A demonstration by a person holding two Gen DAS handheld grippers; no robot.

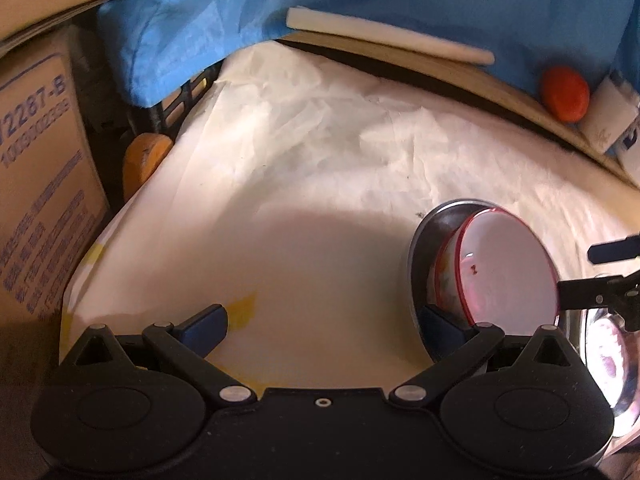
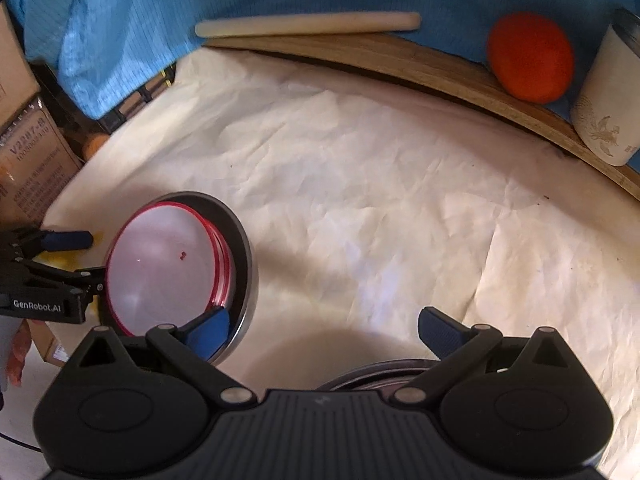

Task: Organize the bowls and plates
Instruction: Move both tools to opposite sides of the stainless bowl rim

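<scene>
Left gripper (image 1: 324, 330): matte black housing with two large rounded lobes, each carrying a shallow circular recess. Black linkage arms run forward from the lobes, pinned with silver rivets at the joints. Triangular cut-outs sit in the outer links. One small round screw hole sits centred on the front edge of the body. Fingertips (image 1: 206, 322) are capped with dark blue pads. In the right wrist view, its side panel carries white lettering reading "GenRobot.AI".

Right gripper (image 2: 324, 330): same black build, same silver rivets and blue pads (image 2: 440, 330). Its central top plate is finely ribbed, with a small pale mark near the front edge.
</scene>
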